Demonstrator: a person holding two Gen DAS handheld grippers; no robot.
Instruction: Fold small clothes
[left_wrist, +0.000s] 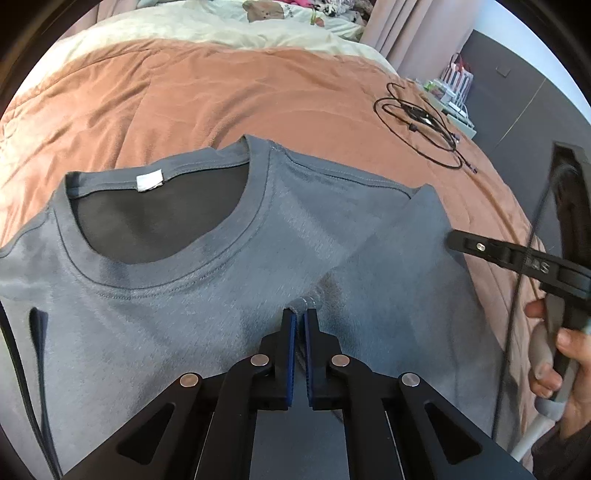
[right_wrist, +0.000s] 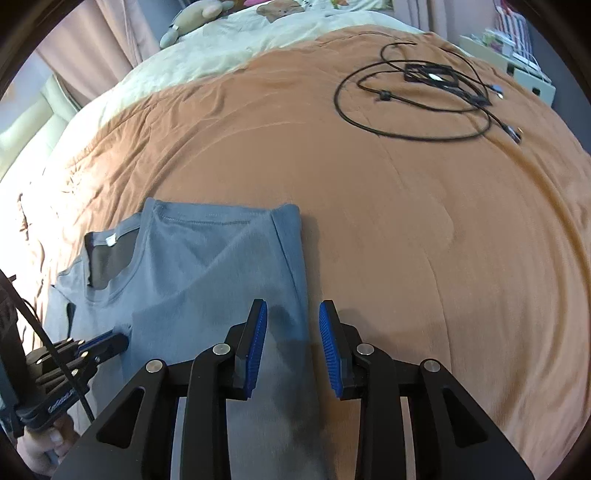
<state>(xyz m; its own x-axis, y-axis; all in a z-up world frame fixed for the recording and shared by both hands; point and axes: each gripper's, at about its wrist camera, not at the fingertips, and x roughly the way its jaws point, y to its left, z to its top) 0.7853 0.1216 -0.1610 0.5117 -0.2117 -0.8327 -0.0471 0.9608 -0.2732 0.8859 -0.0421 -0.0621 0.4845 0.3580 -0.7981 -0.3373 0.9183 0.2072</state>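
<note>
A small grey T-shirt (left_wrist: 192, 302) lies front up on the orange blanket, its right sleeve folded in over the chest. It also shows in the right wrist view (right_wrist: 207, 266). My left gripper (left_wrist: 300, 317) is shut on the hem of the folded sleeve (left_wrist: 391, 266) at mid-chest; it appears in the right wrist view (right_wrist: 120, 341) at the lower left. My right gripper (right_wrist: 293, 314) is open and empty, its jaws standing over the shirt's folded right edge. It shows at the right of the left wrist view (left_wrist: 452, 242).
The orange blanket (right_wrist: 406, 229) covers the bed. A coiled black cable (right_wrist: 417, 99) with a small device lies at the far right. Cream bedding and a plush toy (right_wrist: 192, 18) lie at the head of the bed. A bedside shelf (right_wrist: 524, 62) stands at the far right.
</note>
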